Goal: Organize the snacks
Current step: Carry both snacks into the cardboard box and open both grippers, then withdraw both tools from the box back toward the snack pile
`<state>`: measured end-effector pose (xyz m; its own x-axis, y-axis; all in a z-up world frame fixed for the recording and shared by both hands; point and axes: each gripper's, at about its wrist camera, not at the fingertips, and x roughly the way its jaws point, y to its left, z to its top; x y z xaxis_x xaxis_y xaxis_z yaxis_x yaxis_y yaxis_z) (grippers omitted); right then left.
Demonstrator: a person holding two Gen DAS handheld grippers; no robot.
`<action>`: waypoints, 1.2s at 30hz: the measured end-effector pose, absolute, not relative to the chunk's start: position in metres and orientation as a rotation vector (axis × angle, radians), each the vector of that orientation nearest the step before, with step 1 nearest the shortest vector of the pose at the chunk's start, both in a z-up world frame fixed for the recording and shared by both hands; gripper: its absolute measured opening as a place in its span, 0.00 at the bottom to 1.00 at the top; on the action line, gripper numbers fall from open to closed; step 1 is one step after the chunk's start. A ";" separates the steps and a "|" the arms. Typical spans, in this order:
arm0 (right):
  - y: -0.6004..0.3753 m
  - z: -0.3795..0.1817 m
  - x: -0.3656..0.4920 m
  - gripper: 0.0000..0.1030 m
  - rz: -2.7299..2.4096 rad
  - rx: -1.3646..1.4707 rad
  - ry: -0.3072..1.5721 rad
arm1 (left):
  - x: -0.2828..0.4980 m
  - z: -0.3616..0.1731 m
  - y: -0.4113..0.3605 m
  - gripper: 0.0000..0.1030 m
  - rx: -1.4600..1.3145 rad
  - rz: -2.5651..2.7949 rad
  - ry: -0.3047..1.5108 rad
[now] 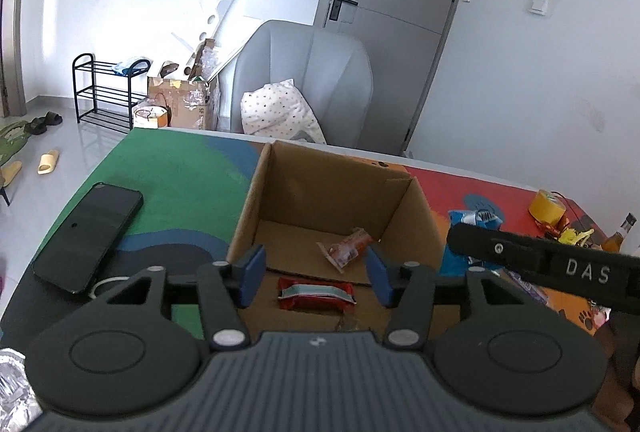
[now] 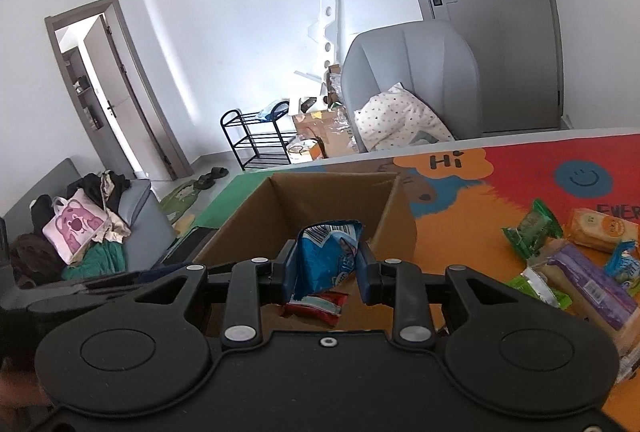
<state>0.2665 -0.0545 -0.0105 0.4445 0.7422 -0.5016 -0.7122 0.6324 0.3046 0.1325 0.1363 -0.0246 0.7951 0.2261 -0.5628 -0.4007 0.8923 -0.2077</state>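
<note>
Over cardboard box (image 2: 320, 200): right claw (image 2: 326, 272) pinching crumpled blue snack bag (image 2: 328, 252); left claw (image 1: 316, 274) spread, empty

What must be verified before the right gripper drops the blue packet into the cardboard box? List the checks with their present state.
1. Grip: right gripper is shut on the blue snack packet: ok.
2. Position: the packet appears to sit over the open cardboard box, though how far past the near rim is uncertain: cannot tell.
3. Landing room: box floor holds only the red packet and orange packet, with bare cardboard left: ok.
4. Left gripper is open, empty, and hangs at the box's near side; it may crowd the drop: not ok.
5. Phone lies outside the box, to its left: ok.
</note>
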 end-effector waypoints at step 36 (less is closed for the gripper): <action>-0.165 -0.017 0.275 1.00 0.640 0.147 0.640 | 0.153 -0.021 0.084 1.00 -0.317 0.272 0.577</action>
